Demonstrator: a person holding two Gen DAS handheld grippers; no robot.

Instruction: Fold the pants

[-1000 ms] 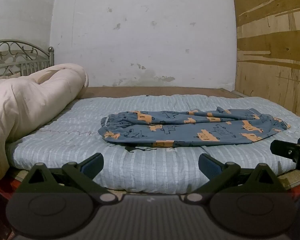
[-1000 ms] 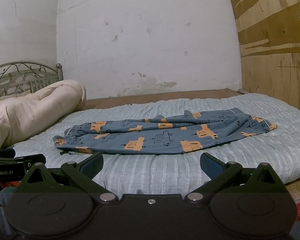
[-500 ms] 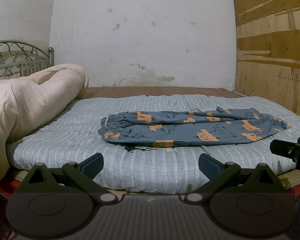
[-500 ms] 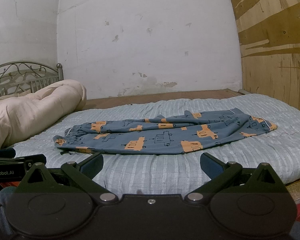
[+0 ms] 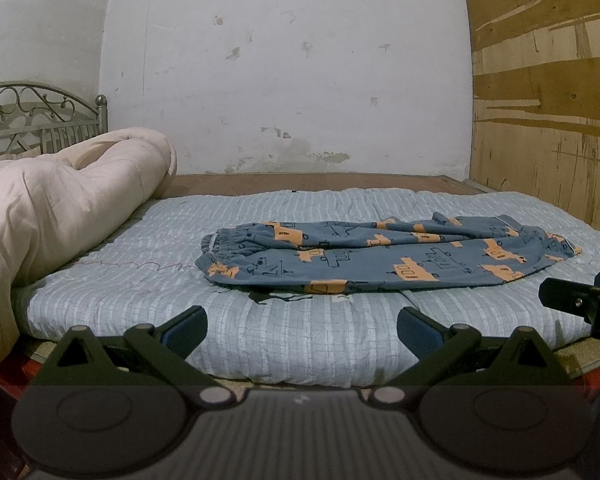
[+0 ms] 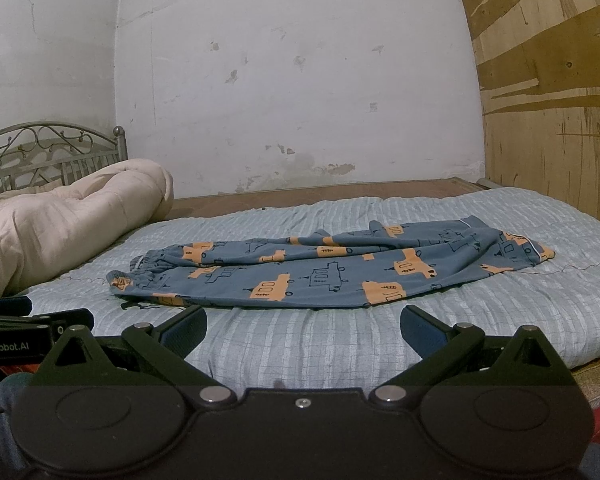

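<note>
Blue pants [image 5: 380, 258] [image 6: 320, 270] printed with orange vehicles lie flat on the light blue mattress pad [image 5: 300, 336] [image 6: 300, 344], one leg over the other, waistband to the left and cuffs to the right. My left gripper [image 5: 302, 330] hovers open at the bed's near edge, short of the pants, nothing between its fingers. My right gripper [image 6: 302, 330] is likewise open and empty in front of the pants. Each gripper shows at the edge of the other's view: the right gripper [image 5: 580, 304] and the left gripper [image 6: 32, 320].
A rolled cream duvet [image 5: 60, 200] [image 6: 68, 216] fills the left of the bed against a metal headboard [image 5: 40, 120]. A white wall stands behind and a plywood panel [image 5: 548, 120] on the right. Bare wooden bed base [image 5: 320, 182] shows beyond the pad.
</note>
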